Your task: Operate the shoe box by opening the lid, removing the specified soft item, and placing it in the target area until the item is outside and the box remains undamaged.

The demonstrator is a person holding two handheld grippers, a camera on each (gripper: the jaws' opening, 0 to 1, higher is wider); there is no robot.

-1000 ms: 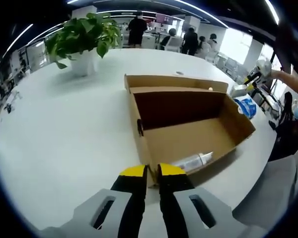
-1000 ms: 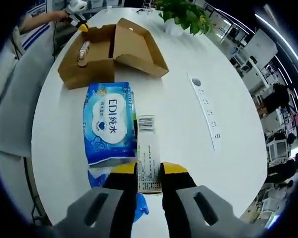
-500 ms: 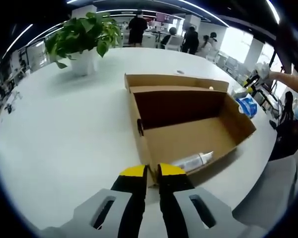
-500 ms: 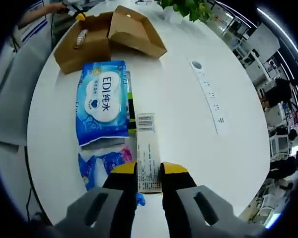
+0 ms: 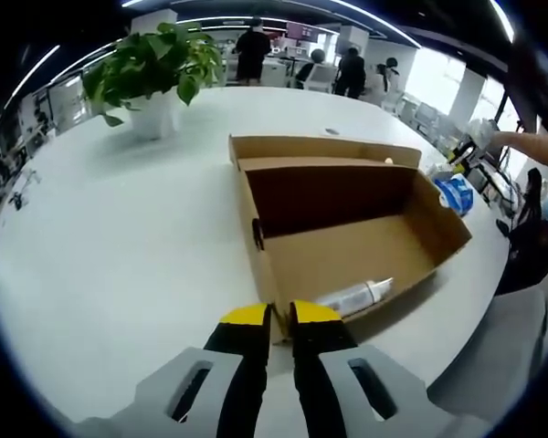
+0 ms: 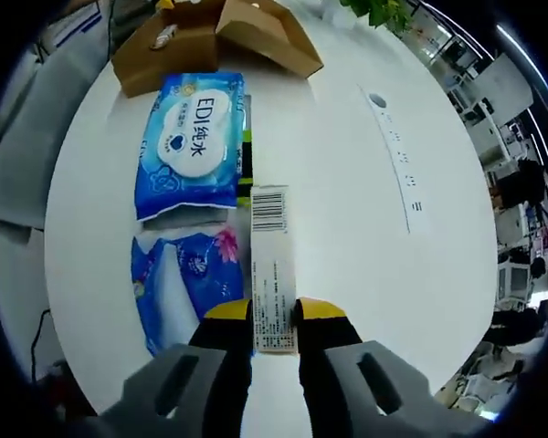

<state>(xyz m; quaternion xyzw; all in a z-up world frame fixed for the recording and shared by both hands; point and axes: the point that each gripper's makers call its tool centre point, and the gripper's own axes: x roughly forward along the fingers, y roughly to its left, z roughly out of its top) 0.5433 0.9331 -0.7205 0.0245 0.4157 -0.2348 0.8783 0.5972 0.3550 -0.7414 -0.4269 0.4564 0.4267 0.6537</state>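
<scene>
Partly claw-hidden: slim carton (image 6: 272,265).

The left gripper view sits low and close at the open cardboard shoe box (image 5: 347,228), facing across the white surface (image 5: 119,246) toward a potted plant (image 5: 155,78). The right gripper view looks down from higher, with the same box (image 6: 215,32) far off.
</scene>
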